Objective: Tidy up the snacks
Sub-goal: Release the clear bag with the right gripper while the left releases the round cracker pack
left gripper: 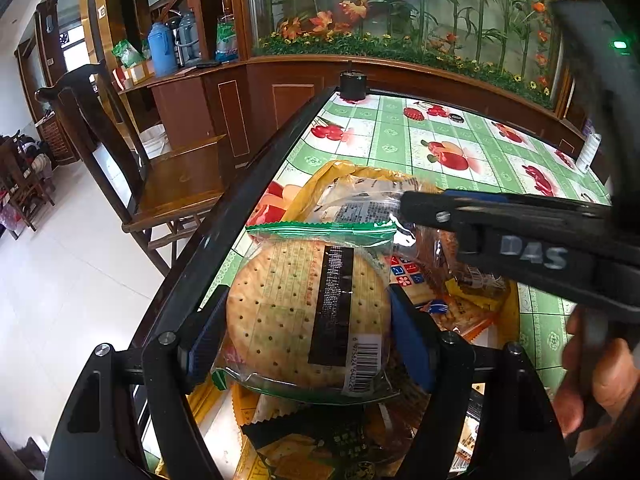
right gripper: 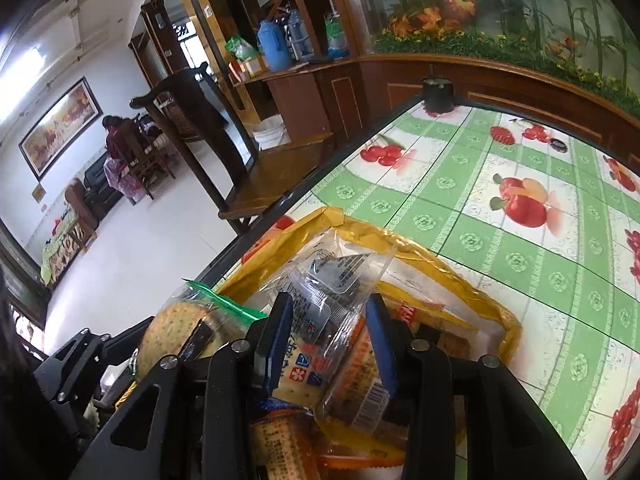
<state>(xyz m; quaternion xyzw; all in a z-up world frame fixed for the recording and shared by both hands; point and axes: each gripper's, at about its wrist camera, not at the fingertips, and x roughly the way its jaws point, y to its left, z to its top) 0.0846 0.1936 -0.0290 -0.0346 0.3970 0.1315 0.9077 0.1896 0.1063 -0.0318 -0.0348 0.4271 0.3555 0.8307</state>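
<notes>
Left wrist view showed the left gripper (left gripper: pixel 308 320) clamped across a round cracker packet (left gripper: pixel 308 308), its blue pads pressing both edges, above the yellow bag (left gripper: pixel 320 176) of snacks near the table's (left gripper: pixel 400 140) dark left edge. To the right, the right gripper (right gripper: pixel 326 340) held a clear-wrapped biscuit pack (right gripper: pixel 332 344) between narrow jaws (the wrap looked crinkled, so likely slippery). Doing this well probably meant lifting each pack straight clear of the pile, keeping the two tools apart, and squeezing only lightly, since crackers would crumble.
</notes>
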